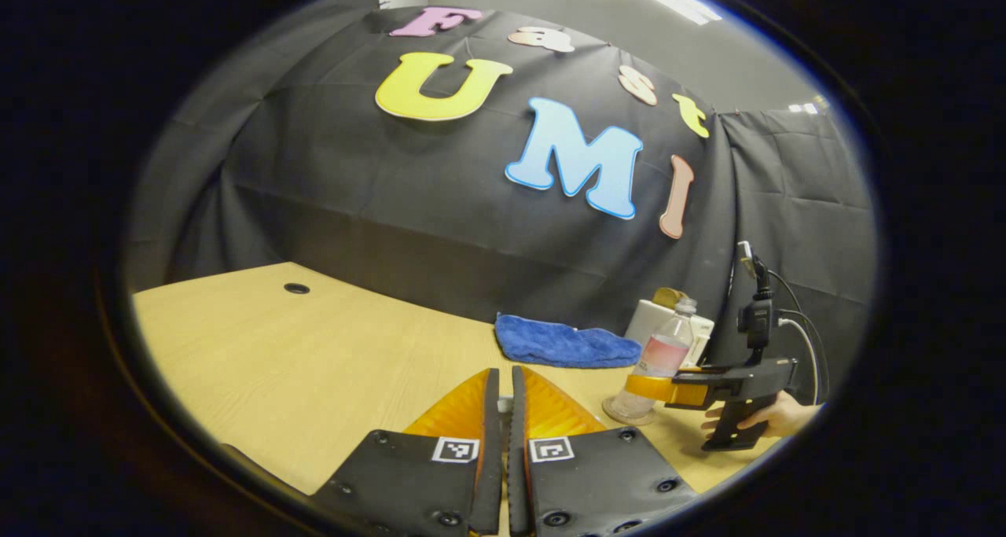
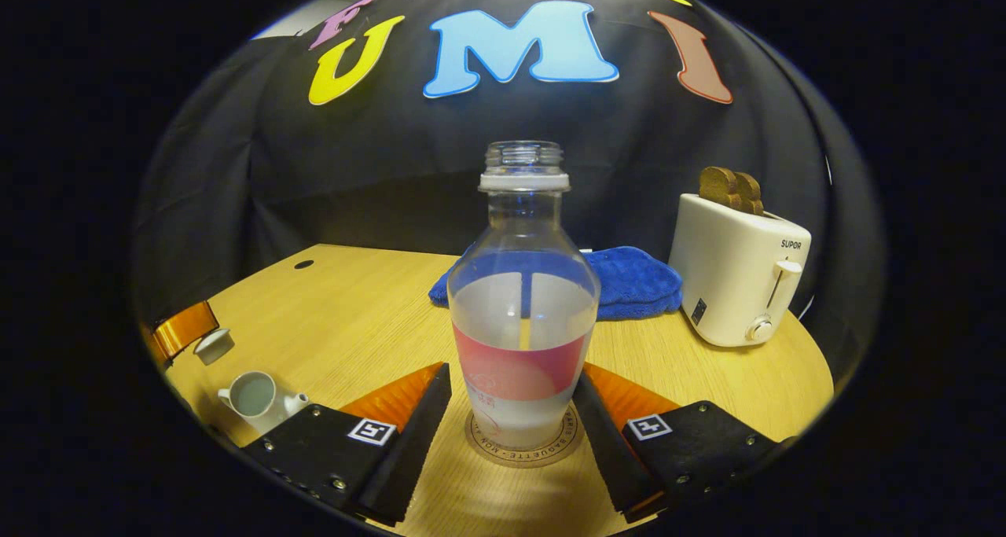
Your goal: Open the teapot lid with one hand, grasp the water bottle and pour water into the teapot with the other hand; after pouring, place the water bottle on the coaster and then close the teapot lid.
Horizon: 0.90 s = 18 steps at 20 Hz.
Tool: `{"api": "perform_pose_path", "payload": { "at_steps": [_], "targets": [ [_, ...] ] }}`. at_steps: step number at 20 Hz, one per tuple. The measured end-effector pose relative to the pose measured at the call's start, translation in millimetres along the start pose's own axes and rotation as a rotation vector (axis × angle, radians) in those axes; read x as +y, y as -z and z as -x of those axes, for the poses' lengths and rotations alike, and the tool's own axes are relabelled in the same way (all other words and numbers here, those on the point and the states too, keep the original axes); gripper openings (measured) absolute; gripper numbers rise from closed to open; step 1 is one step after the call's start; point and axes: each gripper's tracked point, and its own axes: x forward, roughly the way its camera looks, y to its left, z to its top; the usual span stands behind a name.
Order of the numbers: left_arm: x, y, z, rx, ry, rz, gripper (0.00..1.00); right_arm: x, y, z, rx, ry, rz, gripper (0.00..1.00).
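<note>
Two fisheye views look along a pair of hand-held grippers over a pale wooden worktop (image 2: 346, 317).

In the right gripper view, the water bottle (image 2: 523, 301) stands upright and uncapped on a round coaster (image 2: 479, 444), centred between the jaws of the right gripper (image 2: 511, 411). Those jaws stand wide, one on each side of the bottle's lower body, very near it; whether they touch it cannot be told. The bottle is clear plastic with a pink label band and is a little over half full.

At the left edge of that view, the white teapot (image 2: 259, 399) sits open on the worktop. Its lid (image 2: 213, 346) is held above and beyond it at the tip of the left gripper (image 2: 185, 329). In the left gripper view, that gripper's jaws are narrowed almost together, with a small pale piece, probably the lid's knob, pinched between them.

A blue cloth (image 2: 637, 281) and a white toaster (image 2: 735, 274) stand behind the bottle.

The bottle is likely light, thin-walled and smooth, so a hard squeeze could dent it or push water out of the open neck. The labelled lower body looks the steadiest place to hold. The lid looks ceramic and breakable; its knob is the place to grip.
</note>
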Motion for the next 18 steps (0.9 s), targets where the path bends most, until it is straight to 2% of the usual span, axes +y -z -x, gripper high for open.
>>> {"api": "perform_pose_path", "payload": {
  "at_steps": [4,5,6,9,18],
  "targets": [
    [-5.4,-4.6,-1.1,-0.019,0.028,-0.027,0.10,-6.9,-18.8,24.4,-0.058,0.059,0.043,0.94],
    [-8.8,-6.3,-2.2,-0.024,0.042,-0.022,0.10,-8.4,-22.8,33.6,-0.072,0.072,0.072,0.89],
    [-13.3,-5.6,-2.4,-0.024,0.054,-0.017,0.10,-9.7,-25.2,41.1,-0.083,0.094,0.103,0.96],
    [-31.3,-1.1,-7.2,-0.004,0.081,-0.031,0.10,-8.5,-30.5,69.5,-0.118,0.132,0.155,0.95],
    [-49.3,12.8,-11.8,0.056,0.096,-0.153,0.10,23.9,3.3,142.1,-0.270,0.140,0.057,0.95]
  ]
}}
